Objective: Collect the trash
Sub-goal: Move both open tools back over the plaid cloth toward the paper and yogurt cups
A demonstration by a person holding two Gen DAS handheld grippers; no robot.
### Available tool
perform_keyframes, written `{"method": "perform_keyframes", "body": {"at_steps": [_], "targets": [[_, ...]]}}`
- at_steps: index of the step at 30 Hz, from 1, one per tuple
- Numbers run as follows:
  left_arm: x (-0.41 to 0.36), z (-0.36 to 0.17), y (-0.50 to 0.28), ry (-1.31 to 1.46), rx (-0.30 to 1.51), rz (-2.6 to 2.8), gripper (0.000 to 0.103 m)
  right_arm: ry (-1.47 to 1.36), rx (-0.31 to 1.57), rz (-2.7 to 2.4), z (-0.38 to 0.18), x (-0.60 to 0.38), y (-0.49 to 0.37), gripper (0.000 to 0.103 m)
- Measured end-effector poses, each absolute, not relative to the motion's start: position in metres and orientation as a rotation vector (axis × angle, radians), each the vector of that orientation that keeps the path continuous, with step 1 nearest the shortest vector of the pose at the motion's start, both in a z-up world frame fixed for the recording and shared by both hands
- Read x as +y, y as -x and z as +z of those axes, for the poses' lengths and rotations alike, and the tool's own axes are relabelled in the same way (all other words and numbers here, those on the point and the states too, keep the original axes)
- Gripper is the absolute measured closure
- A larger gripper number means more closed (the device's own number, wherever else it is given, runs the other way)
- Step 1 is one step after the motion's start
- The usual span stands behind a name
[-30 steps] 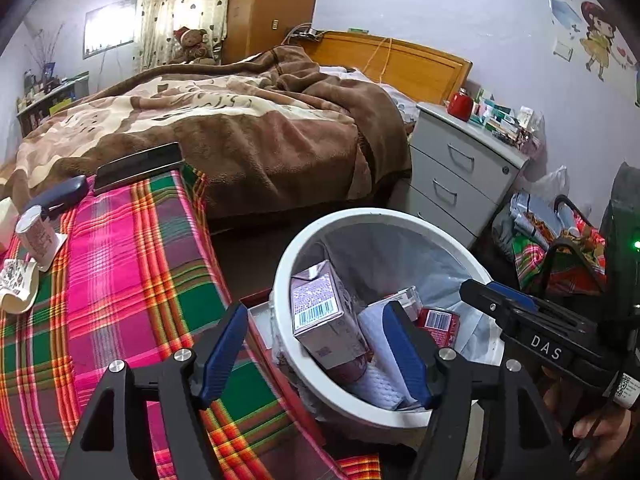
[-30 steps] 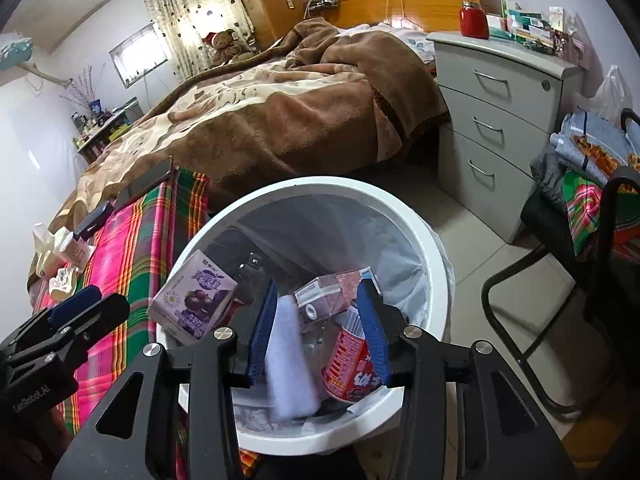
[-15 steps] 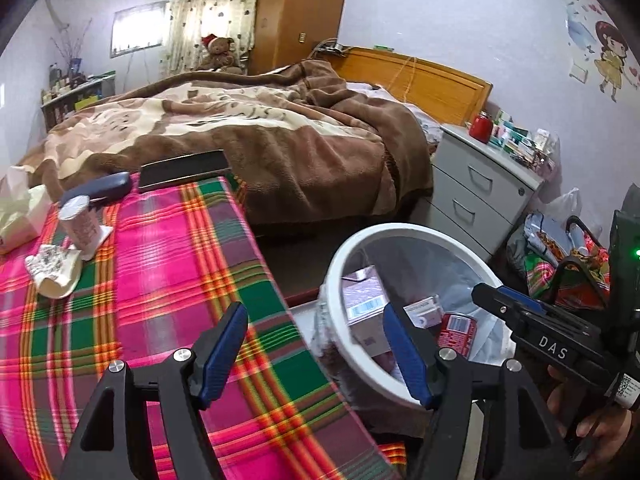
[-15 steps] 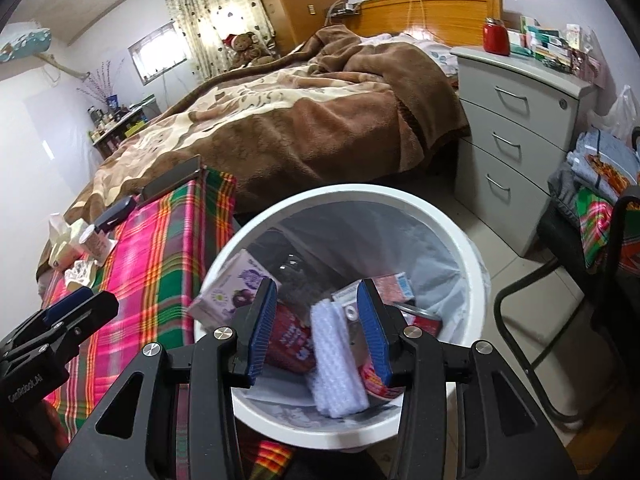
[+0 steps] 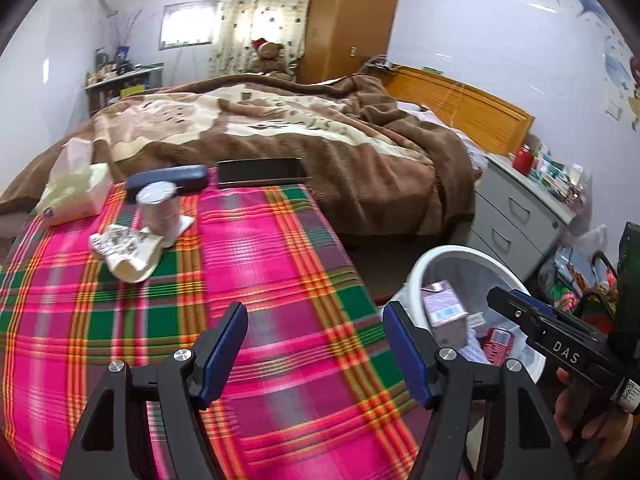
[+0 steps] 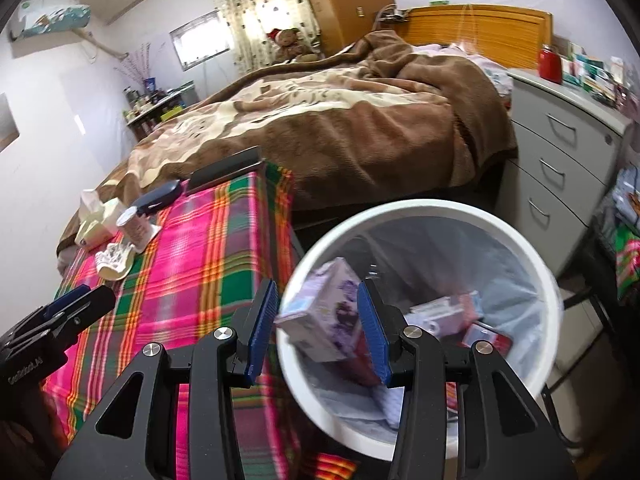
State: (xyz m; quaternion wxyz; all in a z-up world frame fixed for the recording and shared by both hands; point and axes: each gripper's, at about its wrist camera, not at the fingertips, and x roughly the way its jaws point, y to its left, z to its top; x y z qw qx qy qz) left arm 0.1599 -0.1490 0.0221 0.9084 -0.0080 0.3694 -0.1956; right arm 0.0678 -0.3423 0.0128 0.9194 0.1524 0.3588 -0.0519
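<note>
While hovering low over the plaid-covered counter (image 5: 280, 280), left tool (image 5: 316, 350) spread wide and empty, blue pads (image 5: 224, 344) parted above bare cloth. Right tool (image 6: 318, 326) likewise parted with nothing gripped, poised at the near rim of the white bin (image 6: 536, 280), one pad (image 6: 262, 320) over the cloth and the other over the liner. Seen from the left wrist, right tool held level beside the bin, person's hand (image 5: 588, 412) wrapped on its handle.

Already binned: a purple carton (image 6: 320, 312), a red can (image 5: 498, 342) and other wrappers heaped inside. Judged well along, not finished. Farther up the counter, still to collect: a crumpled wrapper (image 5: 124, 250) and a paper cup (image 5: 157, 208) touching it, cup upright on a white napkin. Beyond these, a tissue pack (image 5: 76, 192), a dark case (image 5: 168, 180) and a black tablet (image 5: 262, 172) at the far edge, likely not trash. Behind, bed (image 5: 300, 136) under a brown blanket.
</note>
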Motion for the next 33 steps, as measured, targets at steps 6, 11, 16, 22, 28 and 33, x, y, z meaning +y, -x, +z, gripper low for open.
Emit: {"method": "perform_keyframes", "body": {"at_steps": [6, 11, 16, 22, 28, 33], "targets": [[-0.113, 0.021, -0.17, 0.044, 0.76, -0.339, 0.033, -0.274, 0.741, -0.049, 0.016, -0.319, -0.086, 0.06], [-0.073, 0.017, -0.186, 0.09, 0.775, -0.258, 0.033, -0.225, 0.735, 0.003, 0.022, -0.298, -0.105, 0.06], [-0.037, 0.016, -0.201, 0.113, 0.771, -0.18, 0.033, -0.179, 0.736, 0.071, 0.029, -0.279, -0.13, 0.06], [-0.007, 0.014, -0.226, 0.121, 0.777, -0.119, 0.028, -0.15, 0.731, 0.155, 0.038, -0.256, -0.161, 0.06], [0.007, 0.001, -0.254, 0.168, 0.824, -0.105, 0.027, -0.116, 0.732, 0.225, 0.033, -0.229, -0.196, 0.06], [0.003, -0.018, -0.273, 0.169, 0.858, -0.11, 0.027, -0.125, 0.761, 0.239, 0.024, -0.219, -0.221, 0.06]]}}
